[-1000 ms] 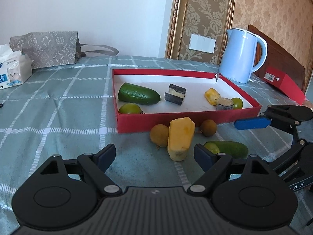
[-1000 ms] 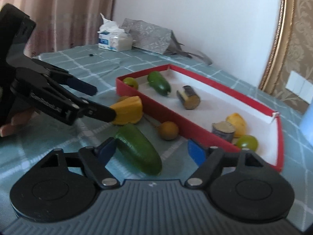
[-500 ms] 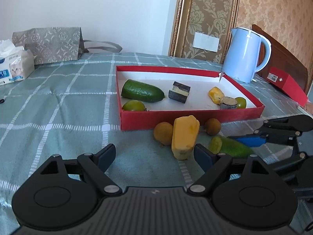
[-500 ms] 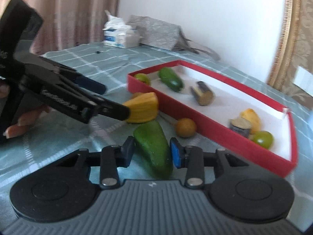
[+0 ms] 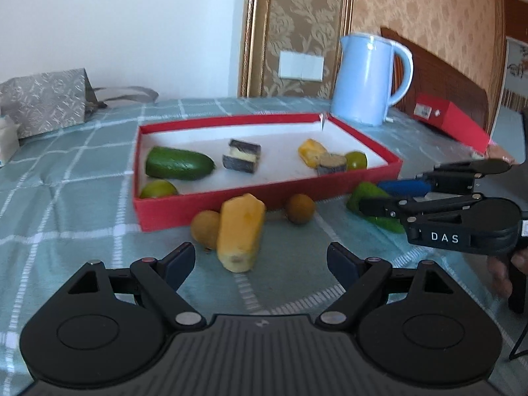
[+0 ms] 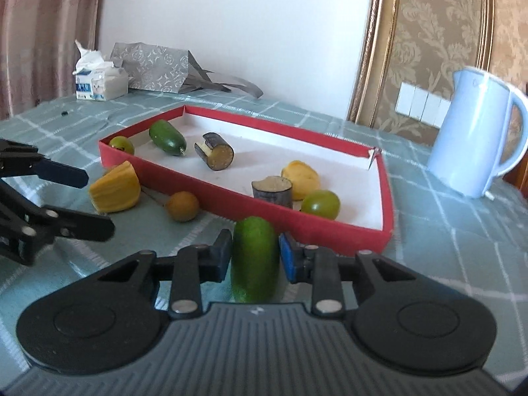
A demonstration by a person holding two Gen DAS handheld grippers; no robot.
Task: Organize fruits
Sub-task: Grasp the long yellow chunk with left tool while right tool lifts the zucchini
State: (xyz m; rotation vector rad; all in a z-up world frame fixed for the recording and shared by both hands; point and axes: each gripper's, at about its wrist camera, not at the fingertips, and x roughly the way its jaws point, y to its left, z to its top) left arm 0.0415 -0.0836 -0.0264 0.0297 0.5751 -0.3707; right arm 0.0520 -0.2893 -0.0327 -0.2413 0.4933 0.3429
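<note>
Cucumber: a green cucumber point(image 6: 254, 257) is held between the pads of the right gripper point(image 6: 254, 257), its length running forward along the fingers, just short of the near wall of the red box point(image 6: 250, 206).
Right gripper: closed on the cucumber, both pads pressed to its sides; in the left wrist view it point(image 5: 373, 194) is seen from the side with the cucumber point(image 5: 364, 194) at its tips.
Left gripper: the left gripper point(image 5: 260, 260) is held wide open with nothing between its pads.
Yellow piece: a yellow piece point(image 5: 241, 232) lies on the tabletop point(image 5: 66, 217) just ahead of the left gripper, between its open fingers in line of sight but not touched.
Brown fruits: one point(image 5: 205, 224) is touching the yellow piece on its left, another point(image 5: 299, 208) is further ahead, beside the box wall.
Box contents: another cucumber point(image 5: 178, 164), two green round fruits, two dark cut pieces and a yellow piece lie inside.
Kettle: a pale blue kettle point(image 5: 368, 79) stands beyond the box's far right corner.
</note>
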